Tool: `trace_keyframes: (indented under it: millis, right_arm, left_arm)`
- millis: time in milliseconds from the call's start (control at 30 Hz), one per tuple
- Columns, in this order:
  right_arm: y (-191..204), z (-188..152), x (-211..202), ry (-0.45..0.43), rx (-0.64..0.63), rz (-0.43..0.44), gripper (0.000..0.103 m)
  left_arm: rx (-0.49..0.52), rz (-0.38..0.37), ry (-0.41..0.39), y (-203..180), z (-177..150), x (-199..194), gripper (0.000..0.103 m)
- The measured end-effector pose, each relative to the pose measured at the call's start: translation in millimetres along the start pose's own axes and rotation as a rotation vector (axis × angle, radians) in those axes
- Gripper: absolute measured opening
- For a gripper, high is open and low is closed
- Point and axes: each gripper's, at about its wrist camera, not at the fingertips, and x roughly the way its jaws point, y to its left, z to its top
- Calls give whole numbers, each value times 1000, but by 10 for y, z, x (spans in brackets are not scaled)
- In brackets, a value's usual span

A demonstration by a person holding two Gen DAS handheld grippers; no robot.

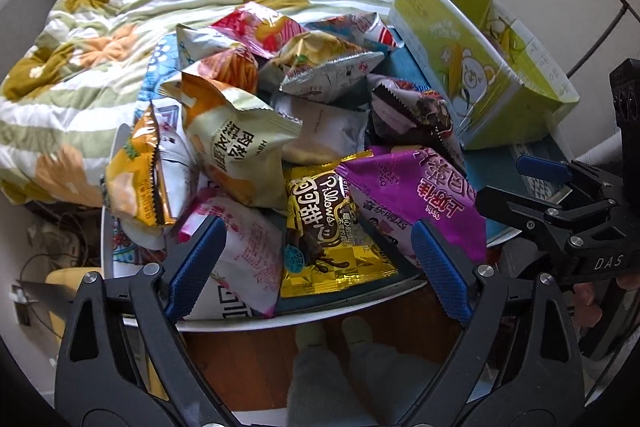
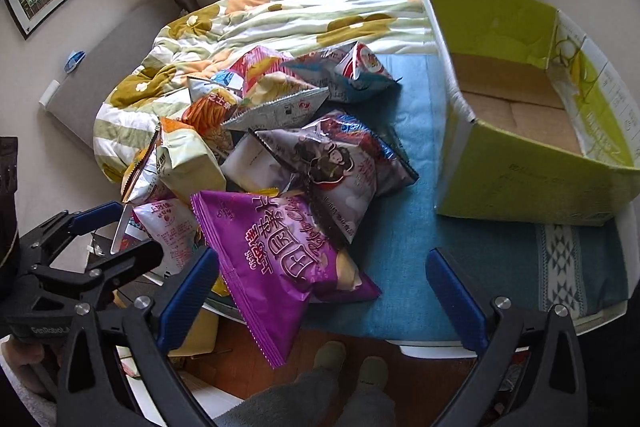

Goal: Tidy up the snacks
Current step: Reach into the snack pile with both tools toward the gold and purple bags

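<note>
Crinkly foil snack bags point(image 1: 280, 131) sit heaped on a white table point(image 1: 280, 321). From the left wrist, the left gripper point(image 1: 316, 267) gapes wide over a glossy gold packet point(image 1: 324, 227), pads not touching it. From the right wrist, the right gripper point(image 2: 320, 297) is spread wide too, empty, beside a shiny purple bag point(image 2: 276, 259); a green cardboard box point(image 2: 532, 179) stands open on blue woven cloth point(image 2: 416, 227).

Both cameras ride on handheld grippers, looking steeply down over the table's near edge. The left view hangs close over the snack pile point(image 1: 304, 131), the green box point(image 1: 480, 67) off to its right. The right view sits further right, looking into that box point(image 2: 532, 115). Both share the purple bag point(image 1: 416, 195) point(image 2: 276, 259) and the flowered quilt point(image 1: 120, 39) point(image 2: 248, 23) behind.
</note>
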Motion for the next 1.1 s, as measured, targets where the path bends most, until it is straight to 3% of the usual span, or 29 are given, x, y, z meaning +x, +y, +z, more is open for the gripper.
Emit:
trace_keyframes:
  millis: [500,1100]
  right_arm:
    - [-121,-27,549,114,42,106,103]
    - [-246,-41,754,152,63,210,101]
  left_arm:
    - [62,-74,145,-65,30,747,67]
    - [84,-55,186,-173,89,1024,55]
